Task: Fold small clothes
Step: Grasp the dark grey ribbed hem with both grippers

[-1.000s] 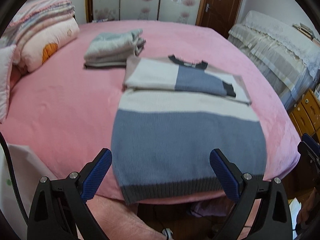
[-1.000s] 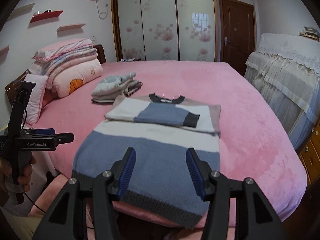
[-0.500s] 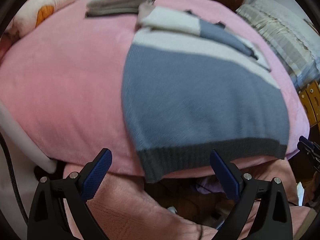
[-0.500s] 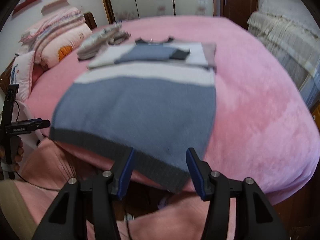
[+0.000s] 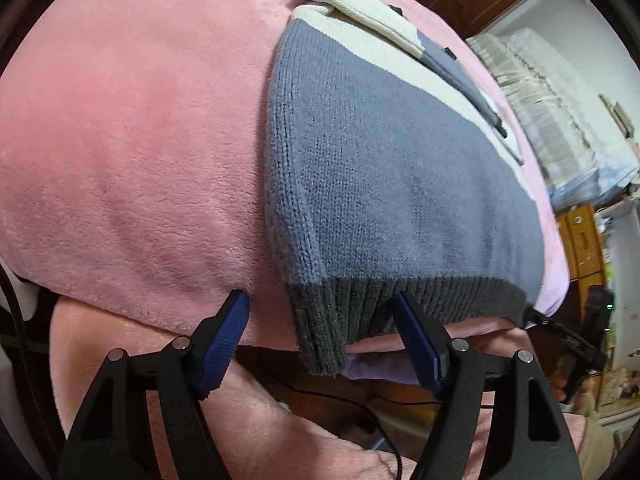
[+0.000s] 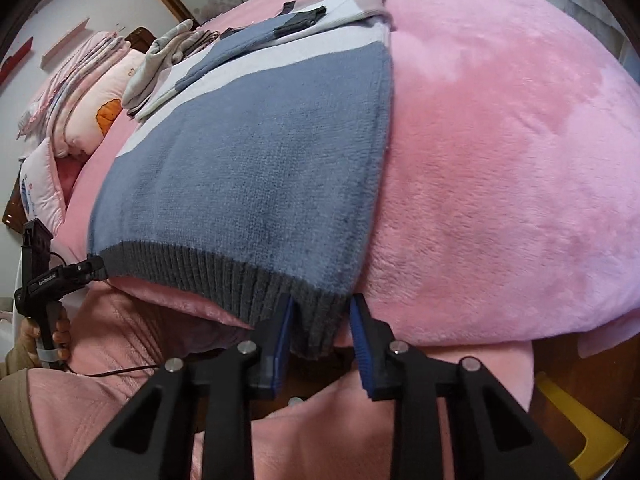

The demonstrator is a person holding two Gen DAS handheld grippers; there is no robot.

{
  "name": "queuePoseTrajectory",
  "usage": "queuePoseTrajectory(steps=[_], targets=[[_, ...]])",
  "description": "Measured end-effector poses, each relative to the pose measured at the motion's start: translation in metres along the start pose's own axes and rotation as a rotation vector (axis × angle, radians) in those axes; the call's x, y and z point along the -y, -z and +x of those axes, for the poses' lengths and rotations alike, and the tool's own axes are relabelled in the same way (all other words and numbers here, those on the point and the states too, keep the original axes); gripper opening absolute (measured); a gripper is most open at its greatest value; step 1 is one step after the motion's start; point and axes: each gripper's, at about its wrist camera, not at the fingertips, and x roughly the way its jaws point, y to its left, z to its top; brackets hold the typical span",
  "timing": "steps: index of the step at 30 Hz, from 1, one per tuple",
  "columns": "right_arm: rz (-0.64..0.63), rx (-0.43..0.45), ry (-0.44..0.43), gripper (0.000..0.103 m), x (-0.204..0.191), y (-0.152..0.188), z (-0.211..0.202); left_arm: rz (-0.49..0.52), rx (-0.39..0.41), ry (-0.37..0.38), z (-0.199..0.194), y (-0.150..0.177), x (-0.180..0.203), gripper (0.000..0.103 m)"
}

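A blue-grey knit sweater (image 5: 384,160) with a white stripe and a dark ribbed hem lies flat on the pink bed (image 5: 132,152), its sleeves folded across the chest. The hem hangs over the bed's near edge. My left gripper (image 5: 320,304) straddles the hem's left corner (image 5: 320,332). Its jaws are closing and the left pad stands clear of the knit. My right gripper (image 6: 323,304) straddles the hem's right corner (image 6: 316,320). Its jaws are closing too, close against the ribbing, with a small gap at the right pad. The left gripper (image 6: 86,270) also shows in the right wrist view.
A stack of folded clothes (image 6: 168,52) and pillows (image 6: 92,108) lie at the far end of the bed. A yellow stool (image 6: 580,432) stands on the floor at right. A wooden cabinet (image 5: 580,240) and lace-covered furniture (image 5: 560,120) flank the bed.
Both grippers have dropped from above the sweater to its hem at the bed's near edge. Both sets of jaws have narrowed around the hem corners.
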Motion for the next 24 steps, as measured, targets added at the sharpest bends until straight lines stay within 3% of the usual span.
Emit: queuePoseTrajectory(steps=[8,10,13,24], targets=[[0.028,-0.003,-0.032,0.028,0.008,-0.001,0.005,-0.016,0.003,0.042,-0.005,0.002,-0.009,0.072],[0.033,-0.003,-0.039,0.029,0.009,-0.002,0.006,-0.003,-0.007,0.059,-0.005,0.002,-0.007,0.05],[0.033,-0.003,-0.058,0.03,0.01,-0.002,0.006,0.009,-0.032,0.081,0.001,0.002,0.0,0.038],[0.03,-0.01,-0.071,0.029,0.013,-0.002,0.004,0.018,-0.037,0.091,0.0,0.002,-0.002,0.028]])
